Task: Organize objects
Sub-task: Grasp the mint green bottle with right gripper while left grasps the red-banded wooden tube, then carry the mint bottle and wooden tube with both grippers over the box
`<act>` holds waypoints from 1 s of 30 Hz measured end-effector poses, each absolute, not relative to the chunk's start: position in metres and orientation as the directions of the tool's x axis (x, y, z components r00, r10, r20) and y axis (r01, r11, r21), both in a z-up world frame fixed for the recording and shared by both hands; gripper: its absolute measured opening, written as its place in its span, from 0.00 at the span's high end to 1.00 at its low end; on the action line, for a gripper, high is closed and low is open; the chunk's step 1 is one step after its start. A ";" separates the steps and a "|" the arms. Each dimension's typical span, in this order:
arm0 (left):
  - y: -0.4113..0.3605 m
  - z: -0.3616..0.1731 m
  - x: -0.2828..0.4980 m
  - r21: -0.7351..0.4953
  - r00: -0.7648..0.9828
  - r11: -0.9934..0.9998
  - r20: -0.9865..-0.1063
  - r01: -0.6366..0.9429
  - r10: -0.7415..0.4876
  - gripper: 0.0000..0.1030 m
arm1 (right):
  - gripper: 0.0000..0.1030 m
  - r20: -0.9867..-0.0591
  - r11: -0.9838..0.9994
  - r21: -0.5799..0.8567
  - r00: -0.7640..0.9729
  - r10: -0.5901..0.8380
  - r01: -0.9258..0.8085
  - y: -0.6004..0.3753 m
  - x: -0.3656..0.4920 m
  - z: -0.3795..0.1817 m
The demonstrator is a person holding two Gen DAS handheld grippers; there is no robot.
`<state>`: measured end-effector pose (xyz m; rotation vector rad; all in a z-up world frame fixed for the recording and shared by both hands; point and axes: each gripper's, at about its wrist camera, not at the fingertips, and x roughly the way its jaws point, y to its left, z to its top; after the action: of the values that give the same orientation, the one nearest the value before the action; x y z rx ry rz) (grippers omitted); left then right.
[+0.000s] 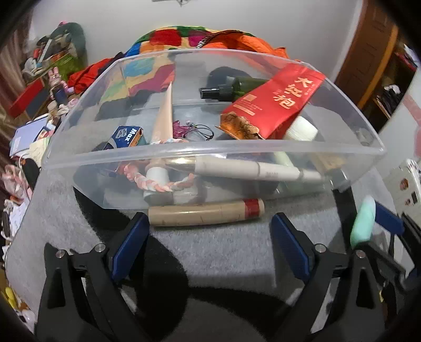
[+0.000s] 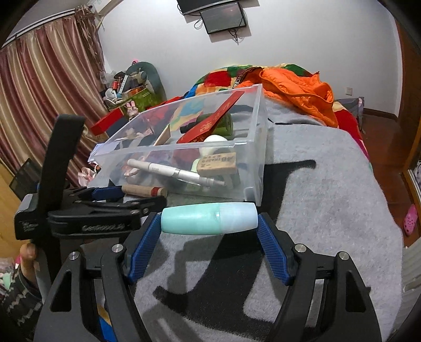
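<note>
Clear plastic bin (image 2: 252, 147) sits on a grey fleece blanket (image 2: 329, 210) spread over the bed, and it fills the upper half of our left wrist view. Inside it we see a red tea packet (image 1: 276, 102), a dark green spray bottle (image 1: 236, 88), a white pen (image 1: 250, 171), a blue box (image 1: 127, 135) and a braided pink cord (image 1: 158, 185). Just outside its near wall, at 12 o'clock from our left gripper (image 1: 210, 231), a beige tube with a red band (image 1: 205, 211) lies flat on the blanket. That gripper's jaws stand wide apart with nothing between them.

Our right gripper (image 2: 209, 226) clamps a mint-green bottle (image 2: 208, 219) end to end, held crosswise just short of the bin's near corner. The left gripper shows at 9 o'clock in that view.

Beyond the bin, at 12 o'clock, lie a patchwork quilt (image 2: 218, 75) and an orange jacket (image 2: 297, 89). Striped curtains (image 2: 39, 86) hang at 10 o'clock, a dark screen (image 2: 223, 18) is mounted on the white wall, and a pink clog (image 2: 410, 219) rests on the wooden floor at 3 o'clock.
</note>
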<state>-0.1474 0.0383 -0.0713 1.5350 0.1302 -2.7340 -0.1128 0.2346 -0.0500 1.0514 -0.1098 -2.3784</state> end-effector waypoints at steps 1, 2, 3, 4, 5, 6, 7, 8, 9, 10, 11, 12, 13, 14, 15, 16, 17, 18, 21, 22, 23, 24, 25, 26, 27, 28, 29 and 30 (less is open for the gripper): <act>0.039 -0.072 -0.148 -0.069 -0.526 -0.996 -0.850 0.054 0.031 0.08 | 0.31 -0.663 -0.853 0.282 -0.553 -0.504 0.439 0.235 -0.112 -0.050; 0.039 -0.072 -0.148 -0.069 -0.530 -0.996 -0.848 0.063 0.025 0.08 | 0.31 -0.662 -0.851 0.285 -0.552 -0.507 0.441 0.236 -0.112 -0.051; 0.038 -0.072 -0.149 -0.071 -0.535 -0.995 -0.845 0.071 0.022 0.08 | 0.31 -0.662 -0.850 0.287 -0.550 -0.509 0.442 0.236 -0.112 -0.052; 0.038 -0.072 -0.149 -0.075 -0.540 -0.994 -0.842 0.078 0.021 0.08 | 0.31 -0.662 -0.849 0.289 -0.548 -0.511 0.442 0.236 -0.112 -0.053; 0.038 -0.072 -0.148 -0.080 -0.546 -0.993 -0.838 0.083 0.022 0.08 | 0.31 -0.663 -0.849 0.291 -0.546 -0.511 0.441 0.236 -0.112 -0.054; 0.038 -0.072 -0.147 -0.085 -0.551 -0.993 -0.834 0.083 0.025 0.09 | 0.31 -0.665 -0.849 0.292 -0.545 -0.511 0.440 0.236 -0.112 -0.054; 0.038 -0.072 -0.147 -0.087 -0.556 -0.993 -0.831 0.082 0.026 0.14 | 0.31 -0.666 -0.849 0.293 -0.543 -0.511 0.439 0.236 -0.113 -0.055; 0.037 -0.072 -0.145 -0.079 -0.563 -0.993 -0.826 0.083 0.019 0.19 | 0.31 -0.669 -0.850 0.295 -0.542 -0.510 0.435 0.237 -0.113 -0.057; 0.037 -0.072 -0.144 -0.074 -0.566 -0.994 -0.824 0.078 0.017 0.19 | 0.31 -0.670 -0.851 0.297 -0.541 -0.509 0.433 0.237 -0.113 -0.057; 0.036 -0.072 -0.143 -0.079 -0.570 -0.994 -0.821 0.075 0.022 0.19 | 0.31 -0.671 -0.851 0.299 -0.539 -0.509 0.431 0.237 -0.114 -0.058; 0.035 -0.071 -0.141 -0.083 -0.575 -0.994 -0.817 0.074 0.025 0.19 | 0.31 -0.673 -0.852 0.300 -0.538 -0.508 0.429 0.237 -0.114 -0.058; 0.034 -0.071 -0.138 -0.082 -0.577 -0.994 -0.816 0.070 0.026 0.19 | 0.31 -0.674 -0.853 0.300 -0.538 -0.507 0.428 0.236 -0.114 -0.058; 0.034 -0.071 -0.136 -0.081 -0.579 -0.995 -0.815 0.064 0.029 0.19 | 0.31 -0.675 -0.853 0.299 -0.538 -0.505 0.427 0.236 -0.114 -0.058; 0.034 -0.070 -0.133 -0.080 -0.582 -0.995 -0.813 0.058 0.032 0.19 | 0.31 -0.676 -0.855 0.296 -0.539 -0.503 0.426 0.235 -0.114 -0.058; 0.034 -0.070 -0.131 -0.080 -0.584 -0.995 -0.811 0.053 0.034 0.19 | 0.31 -0.675 -0.855 0.295 -0.540 -0.502 0.426 0.235 -0.113 -0.057; 0.034 -0.069 -0.128 -0.079 -0.586 -0.996 -0.809 0.047 0.037 0.19 | 0.31 -0.675 -0.855 0.295 -0.540 -0.503 0.427 0.234 -0.113 -0.056; 0.034 -0.068 -0.125 -0.079 -0.589 -0.996 -0.807 0.041 0.040 0.19 | 0.31 -0.674 -0.854 0.294 -0.541 -0.503 0.429 0.233 -0.113 -0.054; 0.033 -0.067 -0.121 -0.081 -0.592 -0.996 -0.805 0.034 0.045 0.19 | 0.31 -0.673 -0.854 0.293 -0.543 -0.503 0.429 0.232 -0.113 -0.053; 0.031 -0.061 -0.112 -0.083 -0.605 -0.996 -0.794 0.014 0.057 0.19 | 0.31 -0.668 -0.856 0.286 -0.550 -0.501 0.431 0.229 -0.112 -0.047; 0.031 -0.059 -0.109 -0.079 -0.611 -0.997 -0.789 0.010 0.057 0.19 | 0.31 -0.667 -0.856 0.284 -0.553 -0.500 0.432 0.228 -0.112 -0.045; 0.030 -0.056 -0.107 -0.075 -0.619 -0.997 -0.783 0.004 0.057 0.19 | 0.31 -0.664 -0.857 0.282 -0.556 -0.499 0.432 0.227 -0.111 -0.043; 0.030 -0.053 -0.104 -0.071 -0.627 -0.997 -0.777 -0.005 0.058 0.19 | 0.31 -0.662 -0.856 0.281 -0.559 -0.500 0.434 0.225 -0.111 -0.040; 0.030 -0.050 -0.101 -0.066 -0.634 -0.998 -0.771 -0.015 0.060 0.19 | 0.31 -0.660 -0.856 0.279 -0.561 -0.500 0.435 0.224 -0.112 -0.038; 0.030 -0.047 -0.099 -0.061 -0.642 -0.998 -0.764 -0.026 0.063 0.19 | 0.31 -0.658 -0.857 0.276 -0.565 -0.499 0.435 0.223 -0.112 -0.036; 0.029 -0.043 -0.097 -0.056 -0.651 -0.998 -0.756 -0.037 0.067 0.19 | 0.31 -0.654 -0.858 0.270 -0.571 -0.496 0.436 0.222 -0.112 -0.033; 0.029 -0.040 -0.095 -0.055 -0.660 -0.997 -0.748 -0.046 0.071 0.19 | 0.31 -0.651 -0.859 0.266 -0.575 -0.495 0.437 0.221 -0.111 -0.030; 0.029 -0.035 -0.093 -0.058 -0.670 -0.997 -0.738 -0.057 0.081 0.19 | 0.31 -0.645 -0.860 0.261 -0.584 -0.493 0.438 0.220 -0.112 -0.026; 0.029 -0.032 -0.092 -0.061 -0.676 -0.996 -0.732 -0.065 0.089 0.19 | 0.31 -0.640 -0.861 0.257 -0.590 -0.492 0.438 0.220 -0.112 -0.023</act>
<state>-0.0924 0.0286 -0.0317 1.2929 0.0485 -2.9554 -0.1120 0.2198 -0.0225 1.0011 -0.0978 -2.4123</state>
